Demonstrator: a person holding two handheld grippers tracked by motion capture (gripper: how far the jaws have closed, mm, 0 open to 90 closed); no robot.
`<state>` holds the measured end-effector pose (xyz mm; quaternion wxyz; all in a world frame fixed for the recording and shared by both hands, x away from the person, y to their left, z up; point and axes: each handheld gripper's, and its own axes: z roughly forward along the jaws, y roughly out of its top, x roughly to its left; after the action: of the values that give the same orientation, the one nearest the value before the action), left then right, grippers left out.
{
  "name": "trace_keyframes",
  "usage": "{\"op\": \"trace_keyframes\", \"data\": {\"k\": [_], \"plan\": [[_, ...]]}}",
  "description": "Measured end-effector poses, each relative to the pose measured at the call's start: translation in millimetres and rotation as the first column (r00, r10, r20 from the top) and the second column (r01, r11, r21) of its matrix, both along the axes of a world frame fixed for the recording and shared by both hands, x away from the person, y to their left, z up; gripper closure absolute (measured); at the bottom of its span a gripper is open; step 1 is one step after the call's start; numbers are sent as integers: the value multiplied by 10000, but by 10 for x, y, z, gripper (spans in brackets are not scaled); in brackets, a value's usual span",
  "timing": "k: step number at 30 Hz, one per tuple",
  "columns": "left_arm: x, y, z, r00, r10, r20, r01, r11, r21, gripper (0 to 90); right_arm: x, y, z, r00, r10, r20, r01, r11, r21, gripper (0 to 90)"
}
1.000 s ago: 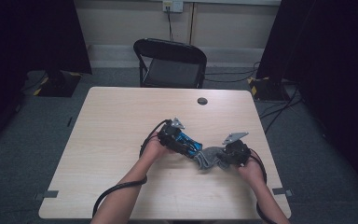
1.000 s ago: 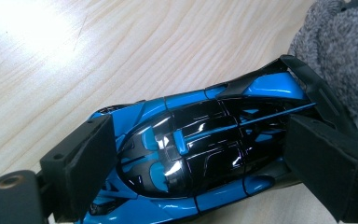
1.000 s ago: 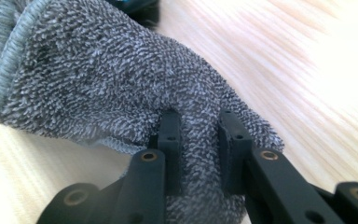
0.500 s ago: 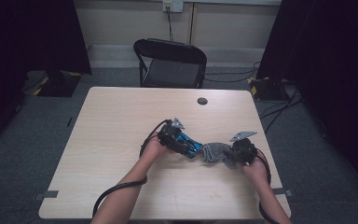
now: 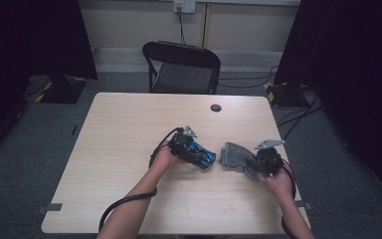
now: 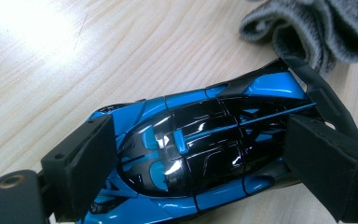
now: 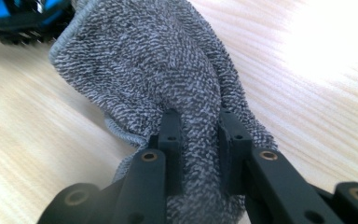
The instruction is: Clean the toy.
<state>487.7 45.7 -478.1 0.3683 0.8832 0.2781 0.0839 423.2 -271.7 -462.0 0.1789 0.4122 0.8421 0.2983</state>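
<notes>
- Right tongs (image 7: 199, 135): pressed together on a bunched fold of the grey knitted terry cloth (image 7: 168, 70). The rest of the cloth spreads ahead of the jaws onto the pale wood-grain tabletop (image 7: 307, 93).
- Left tongs (image 6: 205, 158): the jaws stand one on each flank of the glossy blue-and-black toy race car (image 6: 200, 149), clamping it. The car's wheels rest on the tabletop and its rear wing points away from the tongs, toward the cloth.
- In the high view the car (image 5: 199, 152) sits just beside the cloth (image 5: 235, 154), between the left tongs (image 5: 191, 149) and the right tongs (image 5: 251, 167).
- Risk, as I judge it: the car's shell is smooth and curved, so a sideways push from the cloth could make it slip or twist in the pads.
- The thin rear wing lies nearest the cloth; loops of terry could snag on it.
- The pinch holds one fold only; a hard wipe could pull it free.
- Farther off: a black folding chair (image 5: 181, 69) beyond the tabletop.
</notes>
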Motion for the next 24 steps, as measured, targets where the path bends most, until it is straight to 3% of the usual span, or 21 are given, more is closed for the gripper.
{"op": "trace_keyframes", "data": {"k": [3, 6, 13, 17, 23, 24], "plan": [[-4, 1, -1, 10000, 23, -5, -23, 10000, -27, 104, -31, -16, 25, 9992, 391, -21, -389, 9970, 669, 744], [1, 4, 1, 10000, 1, -15, -1, 10000, -8, 105, -89, 41, 63, 9958, 911, 52, -913, 9945, 505, 744], [3, 9, -5, 10000, -14, 15, 15, 10000, -93, 106, -216, 170, 176, 9846, 1730, 237, -1741, 9827, 627, 745], [3, 7, -5, 10000, -2, 1, 2, 9999, -100, 106, -327, 266, 194, 9702, 2422, 84, -2422, 9682, 621, 744], [5, 4, -3, 10000, -21, 0, 21, 10000, -65, 106, -469, 445, 144, 9369, 3489, -220, -3461, 9347, 814, 745], [2, 1, -3, 10000, 24, -5, -24, 10000, -90, 106, -493, 501, 117, 9281, 3712, -299, -3682, 9267, 759, 744]]}}
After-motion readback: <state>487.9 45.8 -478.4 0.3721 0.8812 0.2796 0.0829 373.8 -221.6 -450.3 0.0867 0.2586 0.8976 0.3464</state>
